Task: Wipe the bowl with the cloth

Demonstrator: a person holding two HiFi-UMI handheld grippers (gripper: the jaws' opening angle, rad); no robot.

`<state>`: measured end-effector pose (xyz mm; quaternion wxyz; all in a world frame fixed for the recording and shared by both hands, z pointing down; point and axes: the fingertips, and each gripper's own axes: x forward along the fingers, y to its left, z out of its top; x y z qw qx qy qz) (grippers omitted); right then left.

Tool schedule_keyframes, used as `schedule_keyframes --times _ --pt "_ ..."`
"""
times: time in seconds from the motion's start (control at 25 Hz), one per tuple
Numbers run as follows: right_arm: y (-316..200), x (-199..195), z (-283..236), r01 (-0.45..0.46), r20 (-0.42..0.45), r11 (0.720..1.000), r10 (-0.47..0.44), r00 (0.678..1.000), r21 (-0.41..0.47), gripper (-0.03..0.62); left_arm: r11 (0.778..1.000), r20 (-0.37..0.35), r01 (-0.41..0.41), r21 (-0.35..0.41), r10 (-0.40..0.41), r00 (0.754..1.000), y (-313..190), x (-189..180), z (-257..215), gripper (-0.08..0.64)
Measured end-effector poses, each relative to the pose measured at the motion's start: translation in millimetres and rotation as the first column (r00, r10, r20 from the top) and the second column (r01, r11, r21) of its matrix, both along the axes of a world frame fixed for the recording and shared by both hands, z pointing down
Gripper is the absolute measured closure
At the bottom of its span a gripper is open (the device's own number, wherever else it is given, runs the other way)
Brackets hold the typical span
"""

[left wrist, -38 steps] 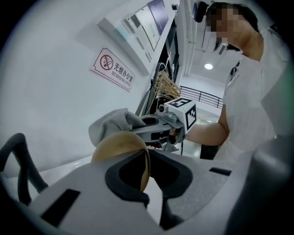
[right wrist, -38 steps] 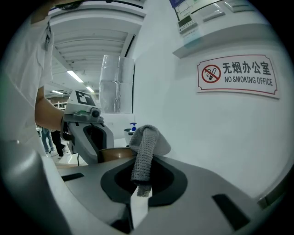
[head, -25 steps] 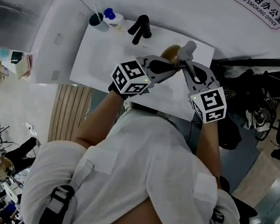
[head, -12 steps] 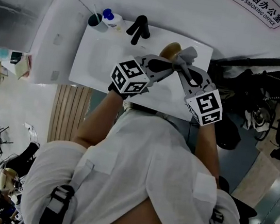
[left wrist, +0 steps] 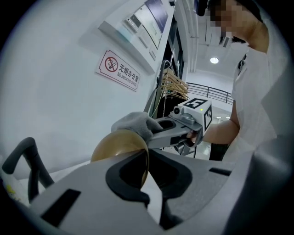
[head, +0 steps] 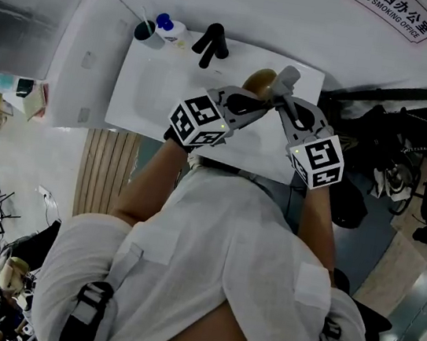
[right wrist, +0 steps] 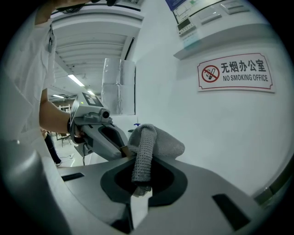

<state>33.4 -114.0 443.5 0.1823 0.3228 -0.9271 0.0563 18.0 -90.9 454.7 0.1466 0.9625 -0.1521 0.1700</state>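
A golden bowl (left wrist: 120, 147) is held up on edge above the white counter (head: 149, 96). My left gripper (left wrist: 148, 181) is shut on its rim. In the head view the bowl (head: 257, 79) shows just past the left gripper (head: 265, 104). My right gripper (right wrist: 140, 186) is shut on a grey knitted cloth (right wrist: 149, 142), which is bunched over the jaw tips. The cloth (left wrist: 135, 124) presses against the bowl's upper edge. In the head view the right gripper (head: 283, 89) crosses in from the right, with the cloth (head: 289, 77) at the bowl's right side. The bowl's inside is hidden.
At the counter's far edge stand a dark cup (head: 148, 31), a blue-capped bottle (head: 172, 29) and a black tap (head: 212, 42). A no-smoking sign (head: 404, 15) hangs on the wall behind. Black bags and cables (head: 387, 128) lie to the right of the counter.
My right gripper swung the cloth a little left across the bowl, then back right. The left gripper and the bowl have hardly moved.
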Motion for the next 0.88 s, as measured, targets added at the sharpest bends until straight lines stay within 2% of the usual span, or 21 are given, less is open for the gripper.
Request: schedule_keyframes --times 0.16,0.28,0.64,0.76,0.88 --pt "-3 5 7 -0.011 -0.007 1.0 0.011 1.0 -0.013 0.554 0.999 0.036 -0.043 0.02 0.042 0.998 7 1 3 0.537" --pt "-5 9 11 -0.018 -0.014 1.0 0.017 1.0 -0.024 0.554 0.994 0.054 -0.104 0.029 0.102 0.993 15 0 4 0.537" --pt "-15 18 20 -0.034 -0.025 0.998 0.033 0.999 -0.049 0.554 0.955 0.024 -0.295 0.018 0.294 0.955 46 9 -4 0.535" --pt "-17 20 23 -0.038 -0.028 0.997 0.036 0.999 -0.061 0.554 0.951 0.031 -0.308 0.013 0.308 0.951 50 12 -3 0.535" --pt "-17 20 23 -0.038 -0.023 0.997 0.036 0.999 -0.066 0.554 0.966 0.075 -0.257 0.013 0.255 0.964 41 10 6 0.535"
